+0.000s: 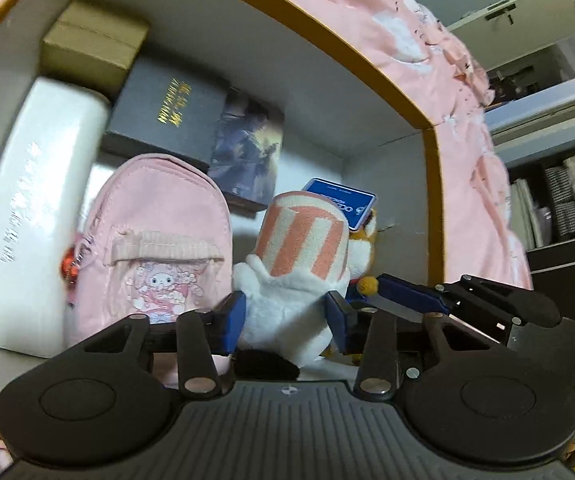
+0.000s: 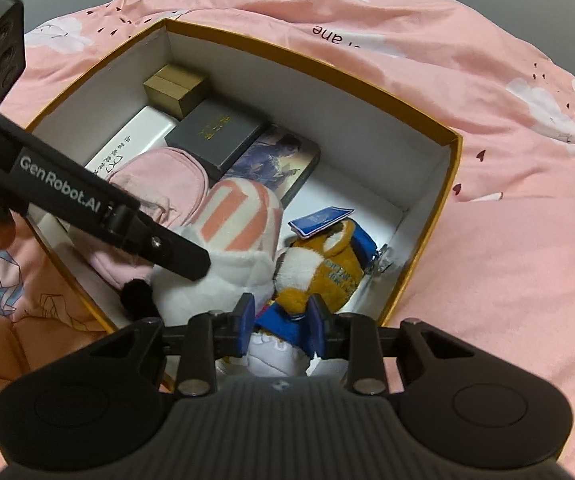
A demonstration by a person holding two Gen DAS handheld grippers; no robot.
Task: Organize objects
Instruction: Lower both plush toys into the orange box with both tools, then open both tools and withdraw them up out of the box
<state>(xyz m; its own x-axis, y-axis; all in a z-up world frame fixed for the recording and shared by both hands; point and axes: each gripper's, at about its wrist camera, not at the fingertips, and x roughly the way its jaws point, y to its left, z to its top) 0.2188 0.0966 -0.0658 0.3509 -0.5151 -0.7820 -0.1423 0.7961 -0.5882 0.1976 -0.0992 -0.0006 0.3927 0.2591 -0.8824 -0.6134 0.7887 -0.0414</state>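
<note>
1. Bed covered by a pink quilt [image 2: 487, 200] with white cloud prints and small dark marks; the cloth is creased and rises in folds on the far and right sides.
2. Open cardboard box [image 2: 453, 168], orange-edged with pale inner walls, resting directly on the quilt near the centre of the right wrist view.
3. Quilt surface surrounds the box on the far, right and near-left sides; a printed word shows on the cloth just beyond the far wall.
4. Near-left corner: an orange patterned stretch of bedding [image 2: 27, 320] touches the box's near wall.
</note>
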